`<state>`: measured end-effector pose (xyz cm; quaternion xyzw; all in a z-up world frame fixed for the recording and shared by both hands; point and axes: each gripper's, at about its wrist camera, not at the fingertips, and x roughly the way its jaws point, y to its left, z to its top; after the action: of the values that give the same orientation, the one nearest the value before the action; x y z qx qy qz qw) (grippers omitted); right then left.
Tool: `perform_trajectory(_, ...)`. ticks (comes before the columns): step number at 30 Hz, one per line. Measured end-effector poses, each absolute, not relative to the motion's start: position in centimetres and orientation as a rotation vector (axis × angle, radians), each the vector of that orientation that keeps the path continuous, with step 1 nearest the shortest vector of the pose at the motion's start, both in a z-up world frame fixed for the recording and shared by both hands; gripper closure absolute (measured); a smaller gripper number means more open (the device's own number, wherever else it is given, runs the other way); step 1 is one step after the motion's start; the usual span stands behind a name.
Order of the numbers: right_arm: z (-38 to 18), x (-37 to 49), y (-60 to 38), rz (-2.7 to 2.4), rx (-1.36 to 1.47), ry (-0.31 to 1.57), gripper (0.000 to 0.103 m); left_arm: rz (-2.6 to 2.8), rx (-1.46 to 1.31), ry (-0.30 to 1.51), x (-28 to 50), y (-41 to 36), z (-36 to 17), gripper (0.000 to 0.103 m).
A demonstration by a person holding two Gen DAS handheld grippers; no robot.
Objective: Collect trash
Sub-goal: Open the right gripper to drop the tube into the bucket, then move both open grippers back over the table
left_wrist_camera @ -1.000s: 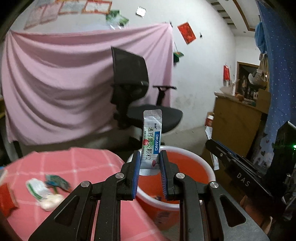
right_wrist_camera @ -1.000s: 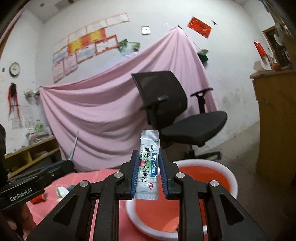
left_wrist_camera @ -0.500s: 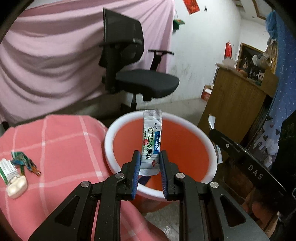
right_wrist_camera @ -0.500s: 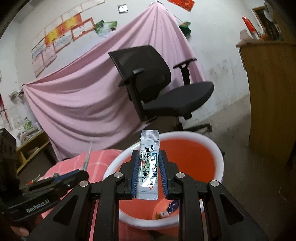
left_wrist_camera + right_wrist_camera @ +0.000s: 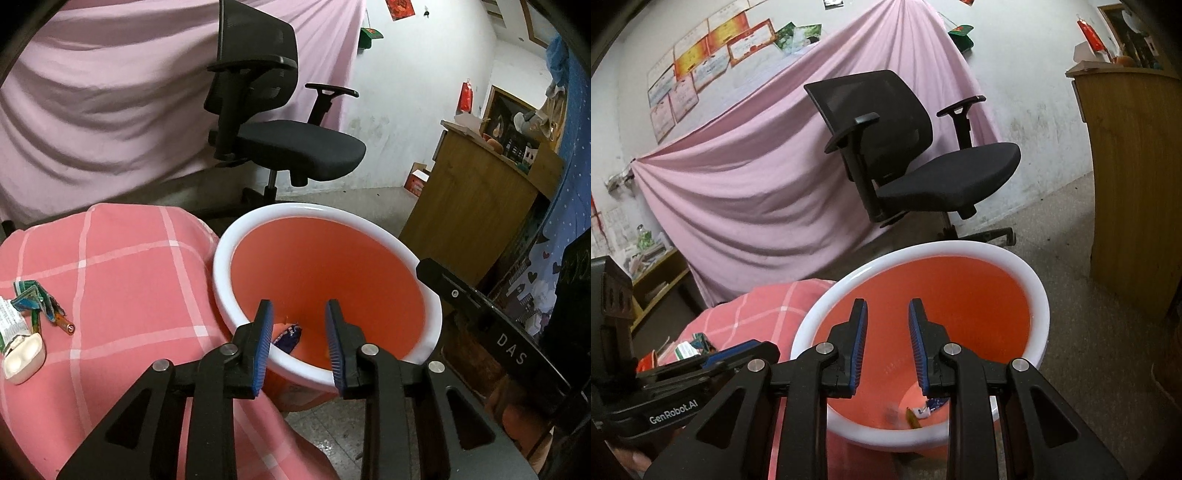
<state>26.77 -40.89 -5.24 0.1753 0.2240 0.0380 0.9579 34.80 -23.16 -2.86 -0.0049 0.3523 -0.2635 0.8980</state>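
Observation:
An orange bucket with a white rim stands beside the pink checked table. My left gripper is open and empty over the bucket's near side. My right gripper is open and empty over the bucket too. Wrappers lie at the bucket's bottom. On the table at the left lie a green wrapper, a white tube with cap and a small battery.
A black office chair stands behind the bucket before a pink sheet. A wooden cabinet is at the right. The other gripper's body shows at each frame's side.
Both grippers tilted down over the bucket and opened. The two medicine sachets they held are gone from the jaws.

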Motion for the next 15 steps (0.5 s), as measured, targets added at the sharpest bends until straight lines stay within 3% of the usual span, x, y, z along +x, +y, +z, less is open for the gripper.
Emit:
perform_trajectory(6, -4.9, 26.8, -40.7, 0.08, 0.354, 0.44, 0.081, -0.503, -0.018, 0.681, 34.0, -21.8, -2.1, 0.079)
perform_trajectory(9, -4.2, 26.7, -40.2, 0.087, 0.352, 0.419, 0.072, -0.467, -0.025, 0.636, 33.3, -20.6, -1.3, 0.079)
perform_trajectory(13, -2.8, 26.5, -38.8, 0.106, 0.345, 0.367, 0.07, -0.403, -0.049, 0.561, 32.4, -18.4, 0.2, 0.079)
perform_trajectory(15, -2.2, 26.4, -37.9, 0.12, 0.344, 0.34, 0.061, -0.369, -0.066, 0.52, 31.8, -17.0, 1.1, 0.078)
